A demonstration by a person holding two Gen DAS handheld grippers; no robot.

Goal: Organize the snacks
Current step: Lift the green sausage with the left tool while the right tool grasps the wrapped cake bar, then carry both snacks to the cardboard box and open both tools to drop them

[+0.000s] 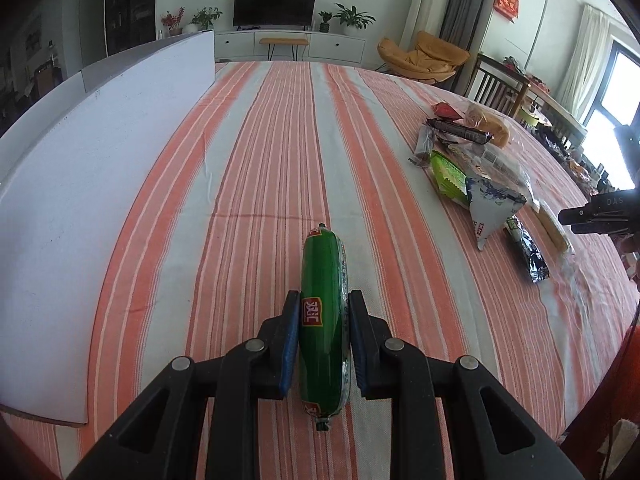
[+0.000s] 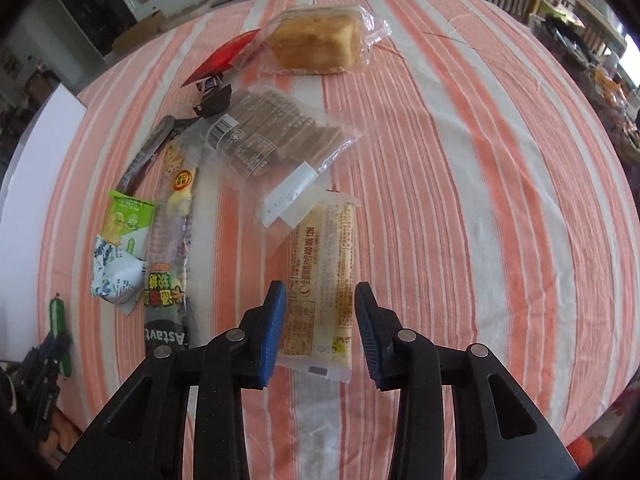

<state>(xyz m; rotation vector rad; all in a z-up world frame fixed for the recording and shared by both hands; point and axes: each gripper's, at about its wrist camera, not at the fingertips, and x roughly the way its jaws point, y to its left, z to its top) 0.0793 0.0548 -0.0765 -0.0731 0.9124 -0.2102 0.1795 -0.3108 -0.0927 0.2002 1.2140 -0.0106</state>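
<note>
Straddling yellow snack bar (image 2: 325, 280) with my right gripper (image 2: 320, 330): jaws part-open, not gripping, bar's long axis 12-to-6 between pads; left gripper (image 1: 324, 322) clamps green sausage (image 1: 323, 320)

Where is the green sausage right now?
The green sausage is clamped in the left tool above the striped tablecloth, left of the snack pile.

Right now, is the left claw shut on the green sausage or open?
Shut: the left claw has both blue pads pressed against the green sausage.
</note>
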